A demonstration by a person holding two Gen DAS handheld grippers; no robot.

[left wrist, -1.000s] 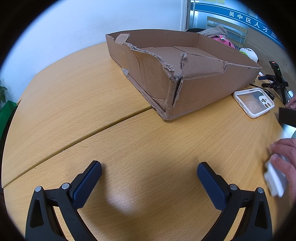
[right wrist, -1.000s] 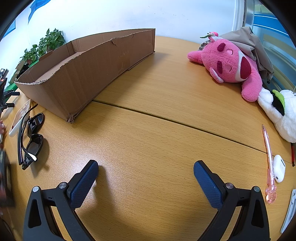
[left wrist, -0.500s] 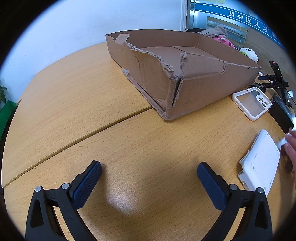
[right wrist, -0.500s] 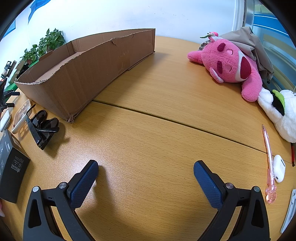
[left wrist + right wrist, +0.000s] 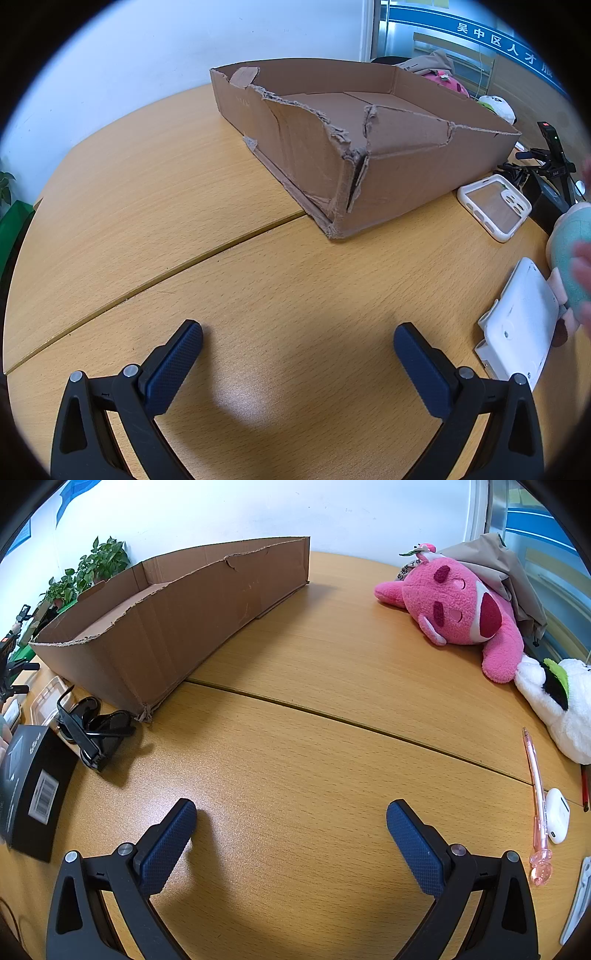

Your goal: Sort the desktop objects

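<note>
A torn, shallow cardboard box [image 5: 369, 147] stands on the wooden table, also in the right wrist view [image 5: 177, 616]. My left gripper [image 5: 297, 343] is open and empty over bare table. To its right lie a white power bank [image 5: 517, 325], a white phone case [image 5: 493, 206] and a teal plush toy [image 5: 569, 258] under a blurred hand. My right gripper [image 5: 291, 819] is open and empty. Folded black sunglasses [image 5: 96, 727] and a black box [image 5: 29, 786] lie at its left. A pink pen [image 5: 535, 801] and white earbud case [image 5: 557, 814] lie at its right.
A pink plush [image 5: 461, 609] and a white plush [image 5: 554, 698] lie at the far right of the table. A black tripod [image 5: 550, 158] stands behind the phone case. Potted plants [image 5: 88, 572] are behind the box. A seam [image 5: 351, 720] crosses the tabletop.
A hand has set a white power bank, then a teal plush, down at the left gripper's right. The sunglasses were folded and a black box was laid beside them. Both grippers stayed still.
</note>
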